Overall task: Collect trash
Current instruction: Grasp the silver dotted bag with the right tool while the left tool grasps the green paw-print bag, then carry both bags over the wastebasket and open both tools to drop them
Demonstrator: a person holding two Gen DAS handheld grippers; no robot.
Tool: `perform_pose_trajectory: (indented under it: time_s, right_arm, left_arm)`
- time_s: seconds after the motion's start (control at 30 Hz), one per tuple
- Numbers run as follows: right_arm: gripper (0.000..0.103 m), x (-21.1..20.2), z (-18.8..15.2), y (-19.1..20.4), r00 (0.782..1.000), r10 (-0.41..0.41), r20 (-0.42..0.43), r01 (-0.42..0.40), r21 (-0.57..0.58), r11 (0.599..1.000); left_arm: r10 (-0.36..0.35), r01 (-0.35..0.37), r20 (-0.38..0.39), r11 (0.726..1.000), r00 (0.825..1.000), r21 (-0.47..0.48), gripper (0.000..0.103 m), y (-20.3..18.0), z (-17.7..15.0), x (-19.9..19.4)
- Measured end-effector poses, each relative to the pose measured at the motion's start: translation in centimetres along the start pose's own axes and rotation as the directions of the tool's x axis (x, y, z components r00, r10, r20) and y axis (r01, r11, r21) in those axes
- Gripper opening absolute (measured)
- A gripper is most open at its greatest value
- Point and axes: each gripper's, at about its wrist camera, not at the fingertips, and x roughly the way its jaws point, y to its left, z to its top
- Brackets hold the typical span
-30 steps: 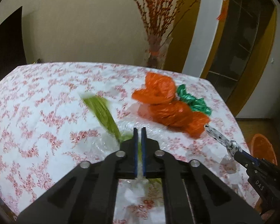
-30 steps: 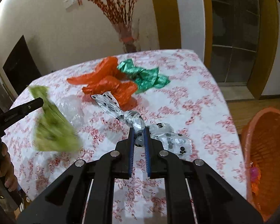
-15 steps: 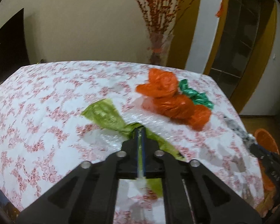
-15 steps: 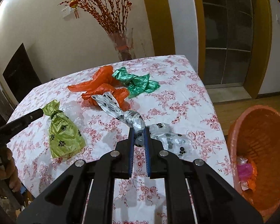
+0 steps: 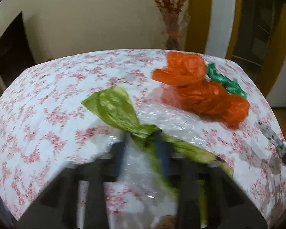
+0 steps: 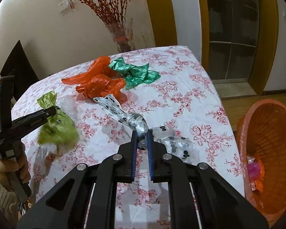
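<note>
My left gripper (image 5: 141,139) is blurred and its jaws stand apart around the knot of a lime-green bag (image 5: 114,108), which lies over clear plastic wrap (image 5: 171,122). It also shows in the right wrist view (image 6: 55,110), beside the green bag (image 6: 57,129). My right gripper (image 6: 142,133) is shut on the neck of a silver paw-print bag (image 6: 114,106), which shows in the left wrist view (image 5: 272,135) too. Orange bags (image 6: 99,82) and a dark green bag (image 6: 135,72) lie further back on the floral tablecloth (image 6: 181,87).
An orange basket (image 6: 267,152) with some trash in it stands on the floor to the right of the table. A vase of red branches (image 6: 122,38) stands at the table's far edge by the wall. A glass door is behind on the right.
My left gripper's jaws have opened around the green bag's knot, and the bag has dropped onto the table. The right gripper holds the silver bag as before, nearer the basket.
</note>
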Motion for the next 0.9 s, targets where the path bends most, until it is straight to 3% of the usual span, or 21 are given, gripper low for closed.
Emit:
perform_pose_trajectory:
  time_s: [0.07,0.47,0.67,0.9]
  right_arm:
    - [0.010,-0.1,0.0,-0.3,1.000,-0.003,0.001,0.003,0.005,1.000]
    - [0.010,-3.9,1.0,-2.0,0.995,-0.003,0.098,0.000,0.038,0.999]
    - [0.010,-6.7,1.3,-3.5,0.986,-0.025,0.166,0.014,0.068,0.998]
    - [0.010,-10.3,1.2,-6.7,0.967,-0.082,0.243,0.049,0.141,0.989]
  left_arm:
    - [-0.010,0.009,0.025,1.000,1.000,0.015,0.013,-0.3,-0.1,-0.6]
    - [-0.143,0.142,0.142,0.990,0.979,0.015,0.013,-1.8,1.4,-7.5]
    - [-0.230,0.222,0.192,0.973,0.954,0.062,0.013,-5.3,2.2,-10.9]
    - [-0.349,0.327,0.187,0.935,0.918,0.138,0.013,-10.9,1.9,-13.0]
